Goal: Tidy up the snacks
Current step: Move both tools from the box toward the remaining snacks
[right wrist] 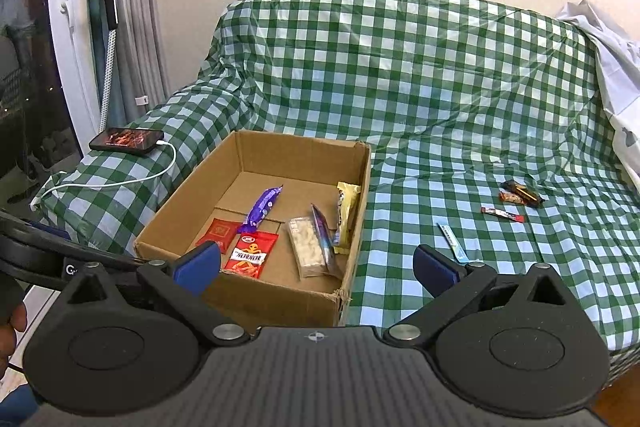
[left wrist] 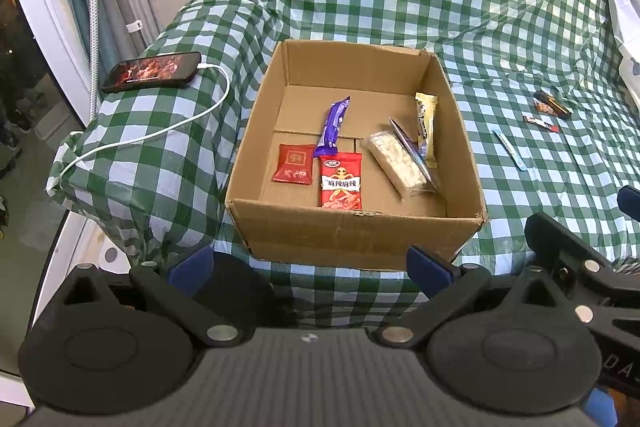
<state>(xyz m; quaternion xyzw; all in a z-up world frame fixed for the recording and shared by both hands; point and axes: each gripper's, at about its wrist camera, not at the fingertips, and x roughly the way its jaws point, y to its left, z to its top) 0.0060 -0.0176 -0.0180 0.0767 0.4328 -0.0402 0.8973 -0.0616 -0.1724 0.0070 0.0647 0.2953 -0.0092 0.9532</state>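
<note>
A sofa under a green-and-white checked cover [right wrist: 460, 99] fills both views, and an open cardboard box [left wrist: 352, 231] sits on its seat toward 9 o'clock. A phone [left wrist: 152, 71] on a white cable [left wrist: 192, 119] lies on the armrest at 10 o'clock of the box. Inside the box, a clear pack of pale biscuits [left wrist: 396, 163] lies at 3 o'clock beside a cream-coloured bar [left wrist: 426, 125] leaning on the right wall; a red noodle-snack packet [left wrist: 341, 181] lies at 6 o'clock, a purple wrapper [left wrist: 332, 127] in the middle, and a small red sachet [left wrist: 294, 163] at 8 o'clock. On the seat well right of the box lie a blue stick [right wrist: 452, 242], a red-and-black bar [right wrist: 502, 214] and a dark wrapper [right wrist: 520, 193]. The left tongs [left wrist: 310, 263] and the right tongs [right wrist: 316, 263] both stand spread wide, gripping nothing.
</note>
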